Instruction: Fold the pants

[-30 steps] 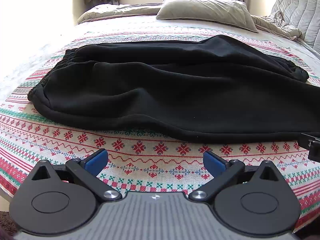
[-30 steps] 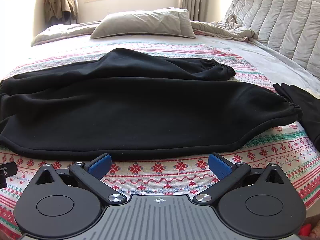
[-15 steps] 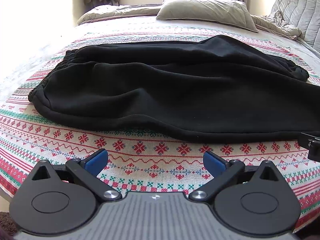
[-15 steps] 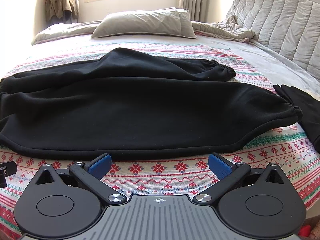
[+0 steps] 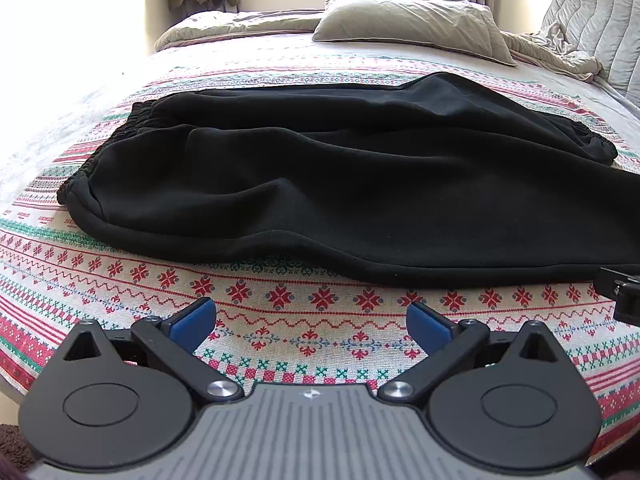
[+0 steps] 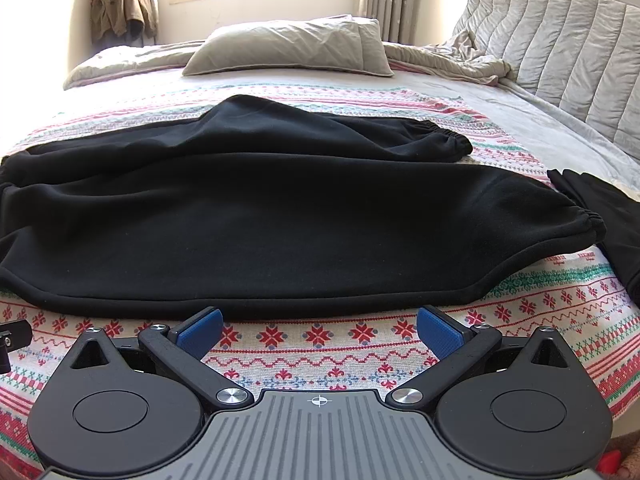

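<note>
From the left wrist view, the left gripper hangs just short of the near hem of the black pants, its blue pads spread wide with nothing between them. Over the last second almost nothing has shifted; the pants sit a touch lower in view, so the tool has barely crept forward. The pants lie spread across the patterned blanket, waistband to the left, a pillow well beyond them.

From the right wrist view, the right gripper is likewise wide open and empty, nearly touching the same near hem of the pants, cuffs off to the right. It too has hardly moved. I'd say folding hasn't started: both tools look poised to grab that near edge.
</note>
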`<state>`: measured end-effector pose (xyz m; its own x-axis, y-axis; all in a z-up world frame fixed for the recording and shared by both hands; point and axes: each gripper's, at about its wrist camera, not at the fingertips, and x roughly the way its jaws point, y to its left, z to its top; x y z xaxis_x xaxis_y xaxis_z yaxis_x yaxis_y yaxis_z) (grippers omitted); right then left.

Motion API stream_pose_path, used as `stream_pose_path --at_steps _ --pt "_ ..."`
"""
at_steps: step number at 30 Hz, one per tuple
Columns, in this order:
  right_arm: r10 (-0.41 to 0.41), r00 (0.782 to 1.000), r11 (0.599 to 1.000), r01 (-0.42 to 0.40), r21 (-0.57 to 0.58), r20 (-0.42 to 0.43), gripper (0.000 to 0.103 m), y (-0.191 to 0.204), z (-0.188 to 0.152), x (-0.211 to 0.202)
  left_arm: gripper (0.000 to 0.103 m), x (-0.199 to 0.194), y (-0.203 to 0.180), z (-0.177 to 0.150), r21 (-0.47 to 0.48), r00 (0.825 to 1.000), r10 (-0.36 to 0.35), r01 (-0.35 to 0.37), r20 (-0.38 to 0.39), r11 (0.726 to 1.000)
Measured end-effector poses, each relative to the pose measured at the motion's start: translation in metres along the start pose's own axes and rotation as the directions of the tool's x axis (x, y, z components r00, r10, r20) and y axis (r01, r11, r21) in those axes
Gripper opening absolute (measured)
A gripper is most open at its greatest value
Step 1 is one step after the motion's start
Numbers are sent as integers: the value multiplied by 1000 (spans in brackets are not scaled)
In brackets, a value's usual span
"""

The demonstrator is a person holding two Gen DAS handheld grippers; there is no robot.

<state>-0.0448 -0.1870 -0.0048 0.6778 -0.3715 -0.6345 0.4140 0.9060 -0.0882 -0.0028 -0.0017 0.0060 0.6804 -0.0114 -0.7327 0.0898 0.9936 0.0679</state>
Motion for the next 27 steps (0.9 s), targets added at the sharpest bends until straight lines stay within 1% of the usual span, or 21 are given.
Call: stream_pose_path --at_steps 27 --pt "-2 1000 1000 2 -2 -5 103 -1 0 0 103 1 1 -2 8 1000 10 -10 8 1000"
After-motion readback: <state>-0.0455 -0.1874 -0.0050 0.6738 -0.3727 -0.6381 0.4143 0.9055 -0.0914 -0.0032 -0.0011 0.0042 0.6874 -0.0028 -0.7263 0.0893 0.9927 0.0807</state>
